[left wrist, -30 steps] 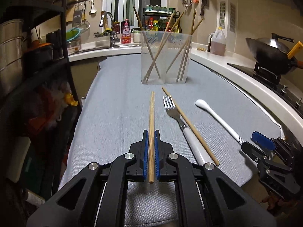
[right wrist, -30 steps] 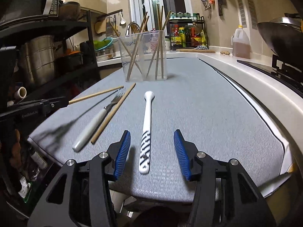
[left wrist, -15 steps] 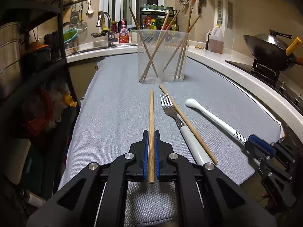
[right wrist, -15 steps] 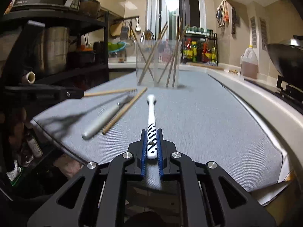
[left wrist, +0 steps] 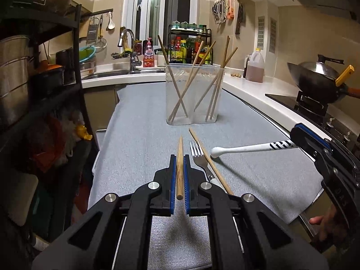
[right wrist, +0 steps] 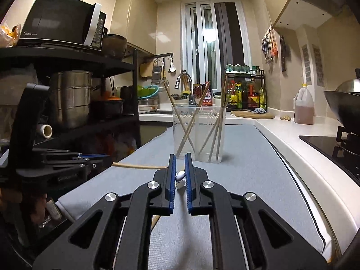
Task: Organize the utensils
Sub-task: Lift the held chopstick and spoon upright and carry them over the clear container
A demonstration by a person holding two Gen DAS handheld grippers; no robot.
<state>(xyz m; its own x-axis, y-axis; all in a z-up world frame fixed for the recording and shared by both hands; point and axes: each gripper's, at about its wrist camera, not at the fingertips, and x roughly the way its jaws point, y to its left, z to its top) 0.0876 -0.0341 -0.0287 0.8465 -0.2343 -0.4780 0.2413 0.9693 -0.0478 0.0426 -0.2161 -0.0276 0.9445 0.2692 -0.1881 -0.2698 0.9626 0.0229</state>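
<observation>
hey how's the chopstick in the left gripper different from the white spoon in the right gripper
The chopstick is plain light wood, thin and straight; the spoon is white with a black striped pattern near the handle end and a rounded bowl. In the left wrist view the chopstick points ahead toward the clear container, while the spoon lies crosswise, bowl toward the fork. Both are clamped: chopstick in the left gripper, spoon in the right gripper.

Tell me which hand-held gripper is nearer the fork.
Left. The left hand-held gripper, shut on a chopstick, hangs right beside the fork, just to its left. The right hand-held gripper, shut on the spoon, is farther off to the fork's right.
</observation>
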